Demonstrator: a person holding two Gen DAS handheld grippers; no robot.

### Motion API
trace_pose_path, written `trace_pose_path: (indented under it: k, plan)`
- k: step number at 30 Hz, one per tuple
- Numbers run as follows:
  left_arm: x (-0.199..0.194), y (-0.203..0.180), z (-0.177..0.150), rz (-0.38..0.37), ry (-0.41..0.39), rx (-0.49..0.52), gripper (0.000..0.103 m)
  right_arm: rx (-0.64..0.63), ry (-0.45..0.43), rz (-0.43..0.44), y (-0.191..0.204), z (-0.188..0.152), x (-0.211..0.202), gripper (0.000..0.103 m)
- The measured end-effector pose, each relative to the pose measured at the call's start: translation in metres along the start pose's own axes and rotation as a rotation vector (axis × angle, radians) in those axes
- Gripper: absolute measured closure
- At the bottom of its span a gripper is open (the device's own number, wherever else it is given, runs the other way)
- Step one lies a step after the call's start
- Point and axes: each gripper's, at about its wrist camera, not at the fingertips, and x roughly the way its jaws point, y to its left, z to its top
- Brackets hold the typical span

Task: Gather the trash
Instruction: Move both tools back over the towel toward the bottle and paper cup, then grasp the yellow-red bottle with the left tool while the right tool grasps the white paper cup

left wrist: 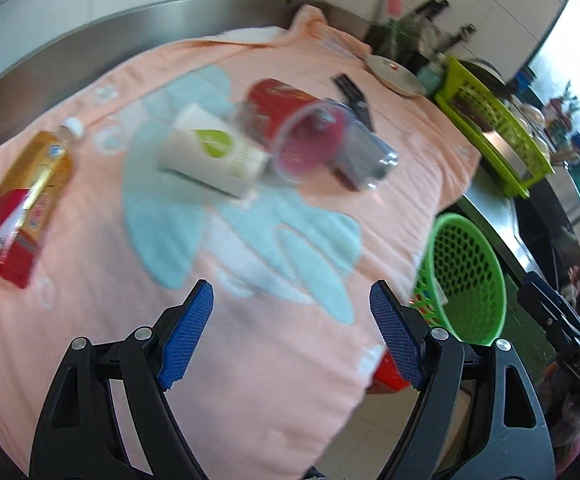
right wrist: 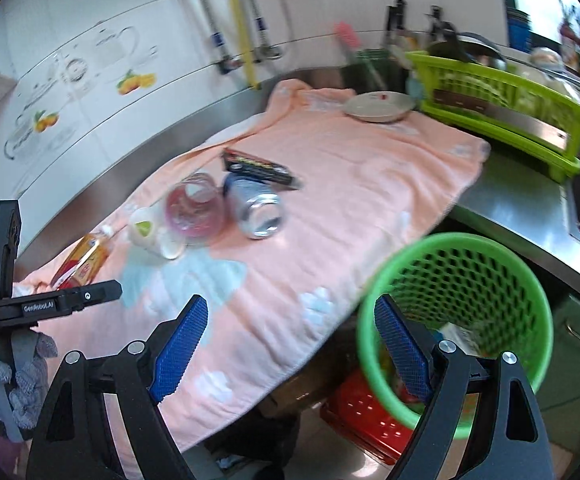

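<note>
— Where did the trash lie?
— Mid-surface on the peach towel [left wrist: 250, 340]: a white cup [left wrist: 214, 154], a clear plastic cup [left wrist: 309, 144] and a can [right wrist: 260, 210] together, a bottle [left wrist: 40, 184] toward the far side edge.
— And the grippers?
— The left gripper [left wrist: 291, 336] and right gripper [right wrist: 290, 344] both stood apart, empty, the right beside the green basket [right wrist: 489, 252].

Cups [left wrist: 250, 148]: smeared by motion blur in the left wrist view; print cannot be read.
Bottle [left wrist: 30, 196]: label text is blurred; lower end is overlapped by a red pack [left wrist: 8, 240].
Bin [right wrist: 461, 320]: contents are half hidden by its mesh wall and cannot be told.
Red crate [right wrist: 369, 412]: mostly hidden under the towel [right wrist: 329, 208] and the bin.
Rack [right wrist: 501, 104]: dishes inside are blurred.
Left gripper [right wrist: 118, 292]: only part is seen at the right wrist view's left edge.
</note>
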Motion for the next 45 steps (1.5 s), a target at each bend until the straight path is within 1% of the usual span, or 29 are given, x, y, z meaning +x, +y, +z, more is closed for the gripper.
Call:
trace_pose_path:
  k: [3,5,10,14,15,17,18,24,30,33,35,39,42,45]
  plan:
    - [-0.012,0.031,0.009,0.046,-0.032,-0.027,0.023,-0.025,0.010,0.022,0.017,0.006,0.009,0.020]
    - [-0.021,0.051,0.017,0.090,-0.054,-0.042,0.023,-0.042,0.016,0.037,0.029,0.010,0.016,0.020]
    - [-0.037,0.094,0.039,0.192,-0.094,-0.053,0.023,-0.090,0.031,0.073,0.059,0.023,0.032,0.020]
    - [-0.041,0.129,0.052,0.258,-0.097,-0.067,0.023,-0.139,0.042,0.098,0.084,0.031,0.044,0.020]
    - [-0.041,0.135,0.054,0.262,-0.096,-0.070,0.022,-0.159,0.045,0.110,0.092,0.034,0.048,0.020]
    - [-0.041,0.149,0.058,0.299,-0.093,-0.073,0.017,-0.192,0.049,0.121,0.107,0.039,0.055,0.020]
    - [-0.041,0.154,0.059,0.311,-0.093,-0.069,0.017,-0.206,0.051,0.129,0.112,0.041,0.057,0.020]
    - [-0.033,0.178,0.057,0.319,-0.065,-0.078,0.017,-0.375,0.082,0.184,0.163,0.062,0.083,0.020]
    - [-0.026,0.192,0.053,0.298,-0.036,-0.078,0.017,-0.531,0.165,0.242,0.204,0.074,0.121,0.020]
    - [-0.022,0.193,0.053,0.290,-0.022,-0.062,0.016,-0.596,0.198,0.241,0.221,0.077,0.143,0.020]
    - [-0.018,0.193,0.054,0.279,-0.009,-0.059,0.015,-0.629,0.215,0.218,0.229,0.078,0.159,0.020]
    - [-0.012,0.194,0.055,0.286,0.000,-0.053,0.015,-0.681,0.264,0.208,0.240,0.080,0.187,0.020]
    - [-0.006,0.195,0.055,0.277,0.013,-0.051,0.015,-0.710,0.300,0.197,0.243,0.081,0.206,0.020]
    - [0.000,0.198,0.055,0.284,0.023,-0.049,0.015,-0.749,0.324,0.173,0.247,0.076,0.222,0.020]
